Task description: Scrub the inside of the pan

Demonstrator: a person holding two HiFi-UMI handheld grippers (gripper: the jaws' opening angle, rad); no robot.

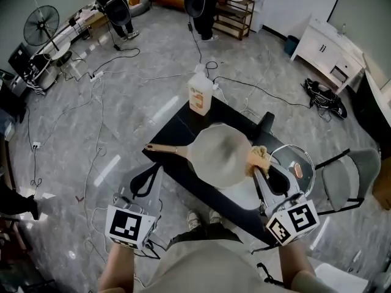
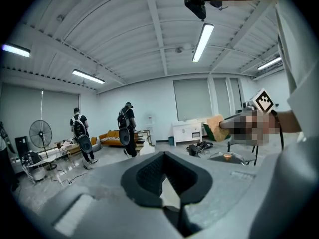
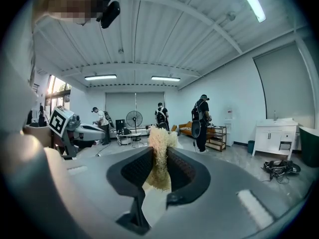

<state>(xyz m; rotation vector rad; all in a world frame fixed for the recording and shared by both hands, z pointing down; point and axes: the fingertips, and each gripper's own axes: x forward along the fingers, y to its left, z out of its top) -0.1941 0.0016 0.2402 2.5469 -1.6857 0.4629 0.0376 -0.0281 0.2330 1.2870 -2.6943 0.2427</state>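
- Currently, from the head view, the pan [image 1: 220,157] lies in the middle of the black table [image 1: 177,127], with its wooden handle [image 1: 166,148] pointing to 9 o'clock.
- The pan's inside reads as a pale grey smear, and I cannot make out any detail on it.
- My right claw [image 1: 259,170] comes in from 5 o'clock, clamped on a yellowish sponge [image 1: 256,159].
- The sponge overlaps the pan's rim at 3 o'clock and covers that stretch. I cannot tell whether it touches the metal or hangs just above it.
- The right gripper view confirms the grip, with both jaws pressed into the sponge and its frayed top poking out past them.
- My left claw [image 1: 154,168] sits at 7 o'clock of the pan, just below the handle. I cannot tell from above whether it touches anything.
- In the left gripper view its jaws are closed together with nothing between them.
- Neither gripper view shows the pan. Each claw's grey housing fills the lower half, and only the room and ceiling lie beyond.
- A bottle [image 1: 200,93] stands at the table's 12 o'clock edge, its label too small to read.
- A glass lid [image 1: 292,163] lies at 3 o'clock of the pan, partly behind the right claw. I cannot tell what it rests on.
- The table's near edge is hidden behind the wearer's shirt [image 1: 214,267].
- Two people [image 1: 117,8] stand at 11 and 12 o'clock, cut off by the top edge.
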